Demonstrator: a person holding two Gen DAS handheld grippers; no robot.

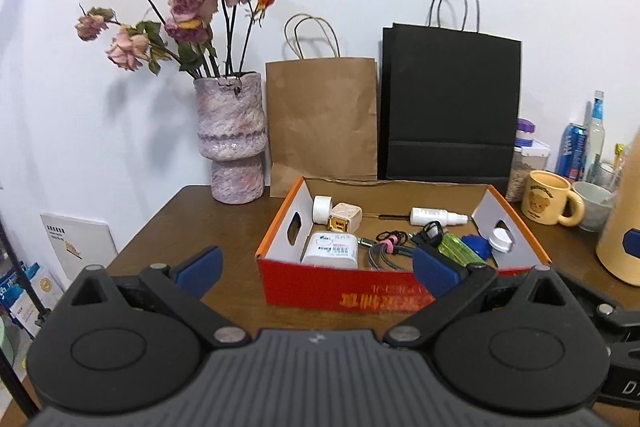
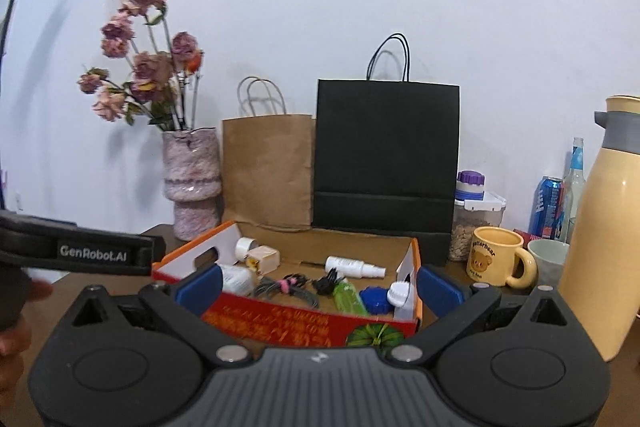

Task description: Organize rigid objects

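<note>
A red and orange cardboard box (image 1: 340, 291) stands on the brown table, also in the right wrist view (image 2: 280, 323). It holds a white spray bottle (image 1: 438, 215), a white pill bottle (image 1: 331, 250), a beige cube charger (image 1: 345, 218), a white tape roll (image 1: 322, 207), coiled cables (image 1: 390, 247), a green bottle (image 1: 460, 249), a blue lid (image 1: 476, 245) and a white cap (image 1: 501, 239). My left gripper (image 1: 318, 269) is open and empty, in front of the box. My right gripper (image 2: 318, 287) is open and empty, just before the box's near right corner.
Behind the box stand a pink vase of dried roses (image 1: 234, 139), a brown paper bag (image 1: 322, 119) and a black paper bag (image 1: 450, 103). At the right are a yellow bear mug (image 2: 496, 257), a pale cup (image 2: 548, 263), a cream thermos (image 2: 604, 227), a jar (image 2: 476, 223), a can and a bottle.
</note>
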